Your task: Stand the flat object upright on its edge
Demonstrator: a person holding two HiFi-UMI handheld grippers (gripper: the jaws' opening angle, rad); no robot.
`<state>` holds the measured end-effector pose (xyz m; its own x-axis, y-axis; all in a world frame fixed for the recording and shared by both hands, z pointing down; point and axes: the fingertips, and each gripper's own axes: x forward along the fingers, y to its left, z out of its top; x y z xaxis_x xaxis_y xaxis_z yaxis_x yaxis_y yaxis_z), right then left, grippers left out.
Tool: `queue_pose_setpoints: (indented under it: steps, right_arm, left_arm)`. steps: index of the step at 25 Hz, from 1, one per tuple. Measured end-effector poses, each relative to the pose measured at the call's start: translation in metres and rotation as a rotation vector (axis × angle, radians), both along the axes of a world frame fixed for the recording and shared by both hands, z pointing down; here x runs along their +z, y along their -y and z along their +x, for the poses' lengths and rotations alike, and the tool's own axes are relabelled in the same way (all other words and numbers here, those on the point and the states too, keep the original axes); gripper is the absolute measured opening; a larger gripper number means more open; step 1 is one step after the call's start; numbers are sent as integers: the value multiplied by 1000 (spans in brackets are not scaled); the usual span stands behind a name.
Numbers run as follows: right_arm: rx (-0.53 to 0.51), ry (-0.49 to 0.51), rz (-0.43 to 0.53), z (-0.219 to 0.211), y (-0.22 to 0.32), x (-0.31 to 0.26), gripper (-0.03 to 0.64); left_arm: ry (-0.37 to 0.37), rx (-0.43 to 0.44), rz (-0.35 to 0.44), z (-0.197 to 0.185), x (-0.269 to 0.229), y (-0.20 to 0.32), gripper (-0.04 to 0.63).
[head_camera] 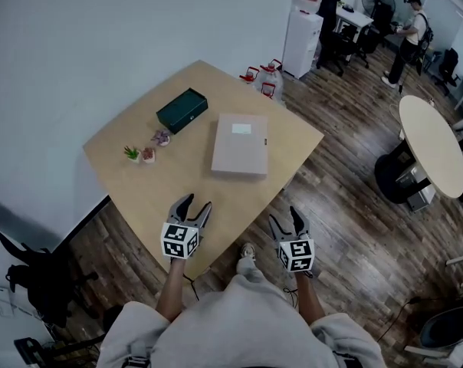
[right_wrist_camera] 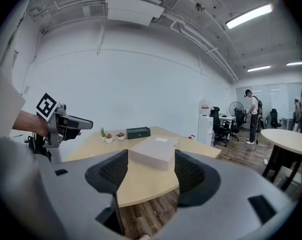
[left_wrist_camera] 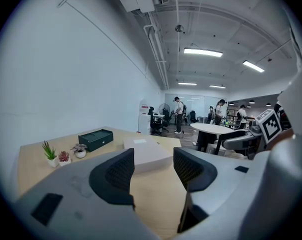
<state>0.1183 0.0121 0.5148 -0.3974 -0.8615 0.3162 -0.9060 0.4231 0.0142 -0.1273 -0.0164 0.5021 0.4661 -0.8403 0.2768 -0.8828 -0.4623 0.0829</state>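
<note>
A flat pale grey box lies on its broad face in the middle of the wooden table; it also shows as the grey box and the grey box in the gripper views. My left gripper hovers over the table's near edge, open and empty, short of the box. My right gripper hangs over the floor just off the table's near right edge, also open with nothing between its fingers.
A dark green case lies at the table's far side, with small potted plants to its left. A water dispenser, bottles, a round table and a standing person are beyond.
</note>
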Motion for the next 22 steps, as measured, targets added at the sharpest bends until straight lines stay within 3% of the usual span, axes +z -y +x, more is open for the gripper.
queue_pose_setpoints:
  steps: [22]
  right_arm:
    - [-70,24,-81,20,149,15,278]
  left_arm:
    - [18,-91,-92,-3,12,136,245]
